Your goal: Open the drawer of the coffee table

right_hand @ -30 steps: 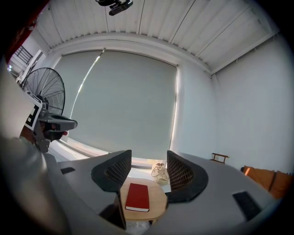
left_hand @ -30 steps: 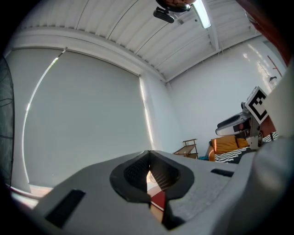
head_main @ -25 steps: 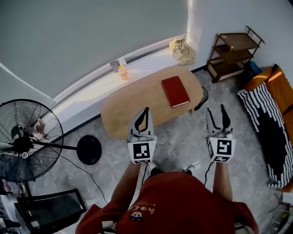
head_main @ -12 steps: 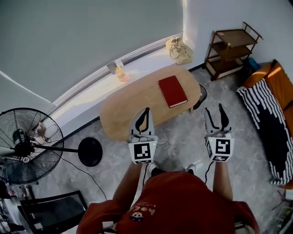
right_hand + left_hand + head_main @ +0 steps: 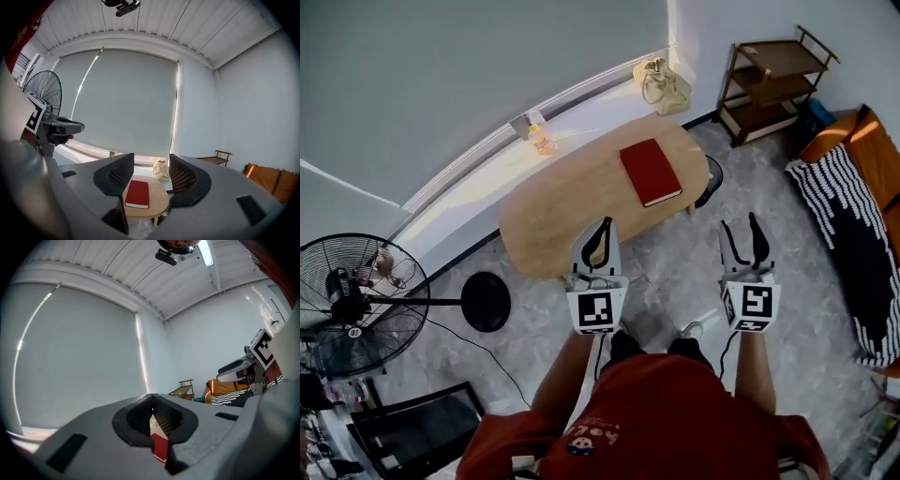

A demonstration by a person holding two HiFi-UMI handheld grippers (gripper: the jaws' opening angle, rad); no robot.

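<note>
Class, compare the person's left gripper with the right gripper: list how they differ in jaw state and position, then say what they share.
The left gripper has its jaw tips together, while the right gripper has its jaws apart. In the head view the left gripper overlaps the near edge of the coffee table, while the right gripper shows against bare floor. Both are empty and point towards the table.

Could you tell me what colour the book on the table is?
Red; the book shows best in the head view.
</note>
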